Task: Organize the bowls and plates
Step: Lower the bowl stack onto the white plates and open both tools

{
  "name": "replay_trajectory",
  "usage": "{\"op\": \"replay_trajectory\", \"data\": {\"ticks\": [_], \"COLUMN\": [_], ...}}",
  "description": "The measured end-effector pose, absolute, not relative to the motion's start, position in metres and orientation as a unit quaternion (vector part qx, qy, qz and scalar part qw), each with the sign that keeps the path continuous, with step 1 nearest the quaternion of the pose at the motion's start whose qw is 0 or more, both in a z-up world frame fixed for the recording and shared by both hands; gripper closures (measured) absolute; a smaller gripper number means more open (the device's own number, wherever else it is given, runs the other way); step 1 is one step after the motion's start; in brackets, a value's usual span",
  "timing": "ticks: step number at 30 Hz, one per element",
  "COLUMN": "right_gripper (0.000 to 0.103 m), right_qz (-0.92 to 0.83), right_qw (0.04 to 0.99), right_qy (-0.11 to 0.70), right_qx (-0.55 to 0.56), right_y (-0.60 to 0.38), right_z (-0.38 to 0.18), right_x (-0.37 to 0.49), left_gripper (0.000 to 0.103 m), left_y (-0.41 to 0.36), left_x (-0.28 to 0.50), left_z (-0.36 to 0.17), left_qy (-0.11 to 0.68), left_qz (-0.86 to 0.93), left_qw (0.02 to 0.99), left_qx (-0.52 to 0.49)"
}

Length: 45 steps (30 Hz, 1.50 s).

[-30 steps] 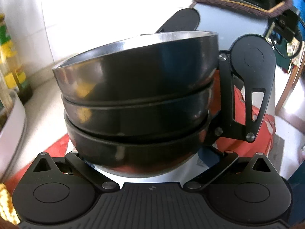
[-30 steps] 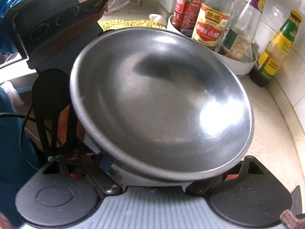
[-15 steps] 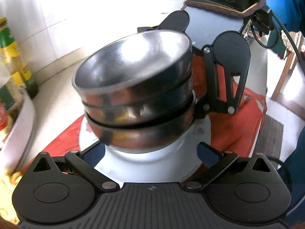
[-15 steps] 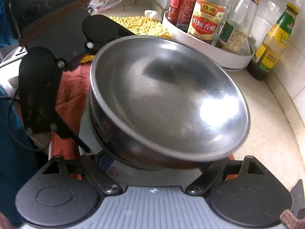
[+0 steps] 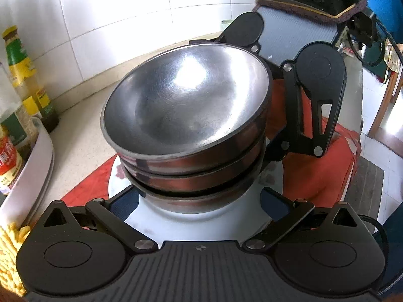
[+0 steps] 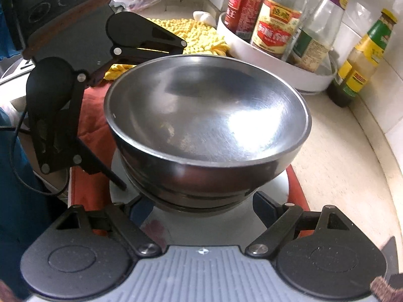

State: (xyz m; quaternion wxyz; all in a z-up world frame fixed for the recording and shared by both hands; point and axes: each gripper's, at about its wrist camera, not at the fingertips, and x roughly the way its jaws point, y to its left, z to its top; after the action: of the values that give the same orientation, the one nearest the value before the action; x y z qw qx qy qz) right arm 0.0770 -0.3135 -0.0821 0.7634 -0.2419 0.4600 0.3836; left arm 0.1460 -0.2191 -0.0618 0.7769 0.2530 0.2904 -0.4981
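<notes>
The stack of steel bowls (image 5: 186, 115) sits on a white plate (image 5: 201, 224) over the red cloth (image 5: 325, 166). My left gripper (image 5: 201, 201) and right gripper (image 6: 201, 201) both stand spread wide, their blue pads either side of the stack's base, gripping nothing. The bowls hide most of the plate. How many bowls lie beneath, I cannot tell exactly. Sauce bottles (image 6: 277, 25) crowd a white tray (image 6: 272, 63), their tops cut off.

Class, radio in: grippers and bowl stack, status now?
Left gripper and right gripper open, flanking stack. Steel bowls nested on white plate. No obstruction.
</notes>
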Motion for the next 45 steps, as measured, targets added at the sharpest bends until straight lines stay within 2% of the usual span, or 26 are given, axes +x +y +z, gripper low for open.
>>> {"op": "replay_trajectory", "data": {"ticks": [10, 18, 29, 38, 45], "right_gripper": [0.018, 0.017, 0.007, 0.003, 0.003], "right_qz": [0.312, 0.235, 0.116, 0.046, -0.016], "right_qw": [0.806, 0.840, 0.891, 0.912, 0.912], "right_qy": [0.461, 0.471, 0.437, 0.407, 0.405], "right_qx": [-0.203, -0.133, -0.034, 0.020, 0.071], "right_y": [-0.332, -0.345, -0.323, -0.310, -0.306], "right_z": [-0.066, -0.056, -0.032, -0.017, -0.012], "right_x": [0.044, 0.003, -0.042, -0.062, -0.073], "left_gripper": [0.000, 0.000, 0.000, 0.000, 0.000], "left_y": [-0.215, -0.195, -0.182, -0.174, -0.167], "left_x": [0.140, 0.121, 0.086, 0.075, 0.071], "left_z": [-0.071, -0.056, -0.031, -0.020, -0.012], "left_qy": [0.311, 0.320, 0.299, 0.306, 0.325], "left_qz": [-0.464, -0.416, -0.329, -0.308, -0.299], "left_qw": [0.790, 0.824, 0.872, 0.884, 0.891], "left_qx": [0.251, 0.214, 0.207, 0.172, 0.108]}}
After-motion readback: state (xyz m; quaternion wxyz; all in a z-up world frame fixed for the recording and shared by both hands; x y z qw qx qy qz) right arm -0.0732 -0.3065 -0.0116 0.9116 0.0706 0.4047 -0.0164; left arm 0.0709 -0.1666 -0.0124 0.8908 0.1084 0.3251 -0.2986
